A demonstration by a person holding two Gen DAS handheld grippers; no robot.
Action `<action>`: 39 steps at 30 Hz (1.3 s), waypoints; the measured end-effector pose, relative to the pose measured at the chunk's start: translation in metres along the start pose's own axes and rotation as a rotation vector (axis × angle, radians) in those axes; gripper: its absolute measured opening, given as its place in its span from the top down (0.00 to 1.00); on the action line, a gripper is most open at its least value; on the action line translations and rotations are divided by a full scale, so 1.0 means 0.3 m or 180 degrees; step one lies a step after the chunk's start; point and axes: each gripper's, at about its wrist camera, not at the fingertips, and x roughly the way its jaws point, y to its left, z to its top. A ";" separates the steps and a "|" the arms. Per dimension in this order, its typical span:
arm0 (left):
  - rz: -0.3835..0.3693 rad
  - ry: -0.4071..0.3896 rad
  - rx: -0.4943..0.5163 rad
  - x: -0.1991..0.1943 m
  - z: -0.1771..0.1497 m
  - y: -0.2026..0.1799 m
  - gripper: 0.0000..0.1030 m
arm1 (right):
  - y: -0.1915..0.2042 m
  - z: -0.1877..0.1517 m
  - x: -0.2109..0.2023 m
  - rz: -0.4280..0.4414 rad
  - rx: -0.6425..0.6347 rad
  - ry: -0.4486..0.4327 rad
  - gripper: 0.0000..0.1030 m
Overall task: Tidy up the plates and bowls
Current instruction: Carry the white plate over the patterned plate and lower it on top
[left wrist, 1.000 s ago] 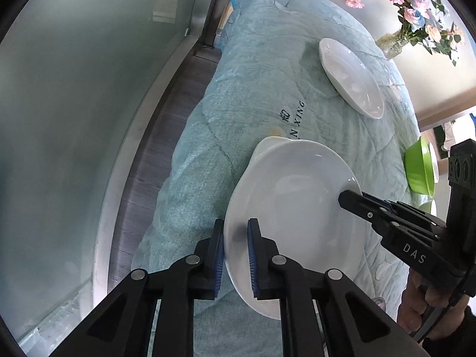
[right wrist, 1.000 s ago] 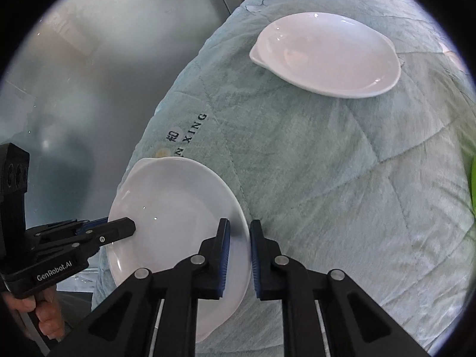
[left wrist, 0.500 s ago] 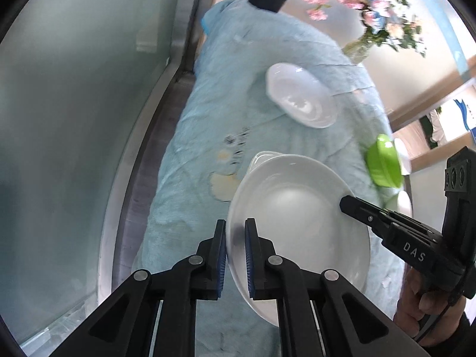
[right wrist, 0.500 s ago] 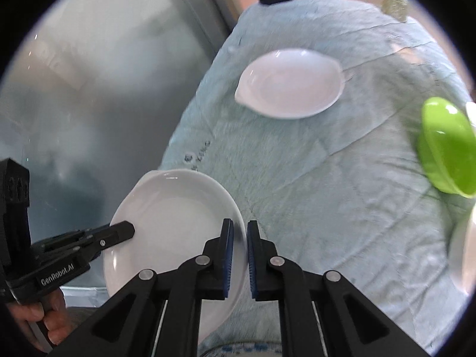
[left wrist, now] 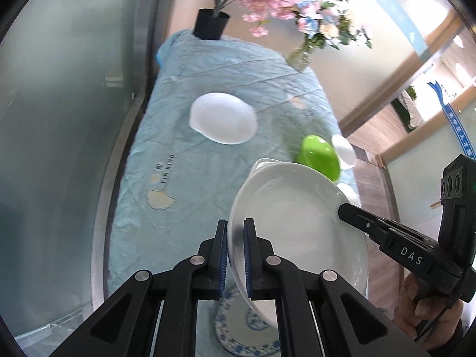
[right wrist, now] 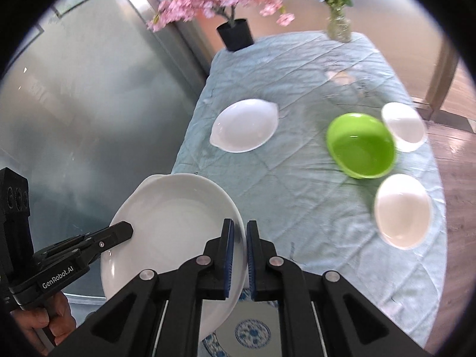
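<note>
White plate (left wrist: 297, 229) clamped at opposite rims by left gripper (left wrist: 235, 255) and right gripper (left wrist: 345, 209), above blue-patterned plate (left wrist: 238, 333); second white plate (left wrist: 223, 122), green bowl (left wrist: 319, 156) farther.

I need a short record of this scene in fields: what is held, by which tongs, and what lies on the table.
held: large white oval plate, lifted above the table
left tongs: shut on its rim
right tongs: shut on the opposite rim
below: blue-patterned round plate
table cover: pale blue quilted cloth
on cloth: second white oval plate, lime green plastic bowl, two small white bowls
far end: black flower pot, glass vase
</note>
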 end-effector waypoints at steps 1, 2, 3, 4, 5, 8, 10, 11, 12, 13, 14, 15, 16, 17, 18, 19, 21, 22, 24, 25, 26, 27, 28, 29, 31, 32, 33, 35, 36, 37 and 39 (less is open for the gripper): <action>-0.0025 0.0011 0.0016 -0.009 -0.015 -0.027 0.95 | -0.004 -0.007 -0.014 -0.0020 0.0003 -0.0001 0.93; -0.0038 0.0015 0.0019 -0.016 -0.025 -0.042 0.95 | -0.012 -0.018 -0.034 -0.0037 0.0029 -0.0011 0.93; -0.0046 0.0021 0.0031 -0.022 -0.038 -0.055 0.95 | -0.021 -0.030 -0.052 -0.0042 0.0052 -0.0018 0.93; -0.0062 0.0033 0.0054 -0.029 -0.056 -0.071 0.95 | -0.029 -0.045 -0.071 -0.0047 0.0076 -0.0028 0.93; -0.0068 0.0043 0.0064 -0.033 -0.067 -0.080 0.95 | -0.036 -0.058 -0.087 -0.0050 0.0101 -0.0035 0.93; -0.0058 0.0099 0.0090 -0.039 -0.120 -0.110 0.95 | -0.056 -0.113 -0.115 -0.0067 0.0166 -0.0012 0.93; -0.0055 0.0137 0.0094 -0.033 -0.152 -0.106 0.95 | -0.066 -0.151 -0.121 -0.0069 0.0196 0.0018 0.93; -0.0057 0.0166 0.0092 -0.028 -0.172 -0.107 0.95 | -0.070 -0.164 -0.123 -0.0066 0.0206 0.0029 0.93; -0.0064 0.0192 0.0088 -0.022 -0.188 -0.103 0.96 | -0.077 -0.186 -0.119 -0.0066 0.0224 0.0055 0.93; -0.0069 0.0225 0.0081 -0.015 -0.208 -0.099 0.96 | -0.084 -0.205 -0.115 -0.0065 0.0244 0.0072 0.93; -0.0060 0.0266 0.0081 -0.004 -0.230 -0.096 0.96 | -0.092 -0.226 -0.106 -0.0062 0.0272 0.0103 0.93; -0.0053 0.0310 0.0074 0.010 -0.252 -0.092 0.96 | -0.097 -0.243 -0.099 -0.0061 0.0285 0.0129 0.93; -0.0051 0.0339 0.0074 0.020 -0.267 -0.084 0.96 | -0.102 -0.263 -0.090 -0.0065 0.0300 0.0161 0.93; -0.0046 0.0381 0.0066 0.036 -0.287 -0.077 0.96 | -0.107 -0.278 -0.079 -0.0070 0.0316 0.0190 0.93; -0.0051 0.0429 0.0046 0.054 -0.306 -0.069 0.96 | -0.111 -0.297 -0.067 -0.0073 0.0326 0.0227 0.93; -0.0055 0.0461 0.0035 0.069 -0.318 -0.060 0.96 | -0.118 -0.317 -0.052 -0.0078 0.0343 0.0263 0.93; -0.0056 0.0521 0.0028 0.101 -0.345 -0.044 0.96 | -0.130 -0.351 -0.024 -0.0093 0.0372 0.0330 0.93; -0.0057 0.0553 0.0020 0.120 -0.358 -0.034 0.96 | -0.135 -0.365 -0.014 -0.0101 0.0381 0.0355 0.93; -0.0059 0.0609 0.0008 0.153 -0.379 -0.019 0.96 | -0.144 -0.391 0.007 -0.0115 0.0405 0.0407 0.93; -0.0063 0.0637 -0.0002 0.171 -0.388 -0.011 0.96 | -0.150 -0.407 0.022 -0.0123 0.0423 0.0439 0.93; -0.0067 0.0669 -0.0007 0.190 -0.400 -0.004 0.96 | -0.157 -0.422 0.035 -0.0137 0.0442 0.0460 0.93; -0.0062 0.0700 -0.0003 0.209 -0.412 0.003 0.96 | -0.159 -0.433 0.042 -0.0147 0.0455 0.0470 0.93; -0.0063 0.0722 -0.0007 0.226 -0.420 0.008 0.96 | -0.165 -0.447 0.056 -0.0159 0.0478 0.0492 0.93; -0.0070 0.0739 -0.0011 0.242 -0.428 0.013 0.96 | -0.170 -0.457 0.066 -0.0163 0.0496 0.0506 0.93; -0.0078 0.0785 -0.0009 0.278 -0.445 0.027 0.96 | -0.184 -0.479 0.091 -0.0177 0.0550 0.0537 0.93; -0.0078 0.0800 -0.0004 0.291 -0.452 0.030 0.96 | -0.189 -0.490 0.105 -0.0191 0.0571 0.0553 0.93; -0.0079 0.0821 -0.0001 0.310 -0.462 0.036 0.96 | -0.191 -0.496 0.113 -0.0204 0.0577 0.0563 0.93; -0.0085 0.0860 -0.0012 0.342 -0.475 0.044 0.96 | -0.202 -0.515 0.141 -0.0237 0.0597 0.0607 0.93; -0.0097 0.0880 -0.0018 0.361 -0.482 0.049 0.96 | -0.209 -0.521 0.154 -0.0248 0.0614 0.0624 0.93; -0.0102 0.0900 -0.0034 0.377 -0.488 0.053 0.96 | -0.215 -0.527 0.164 -0.0268 0.0625 0.0636 0.93; -0.0108 0.0921 -0.0068 0.410 -0.497 0.063 0.96 | -0.223 -0.532 0.183 -0.0301 0.0627 0.0656 0.93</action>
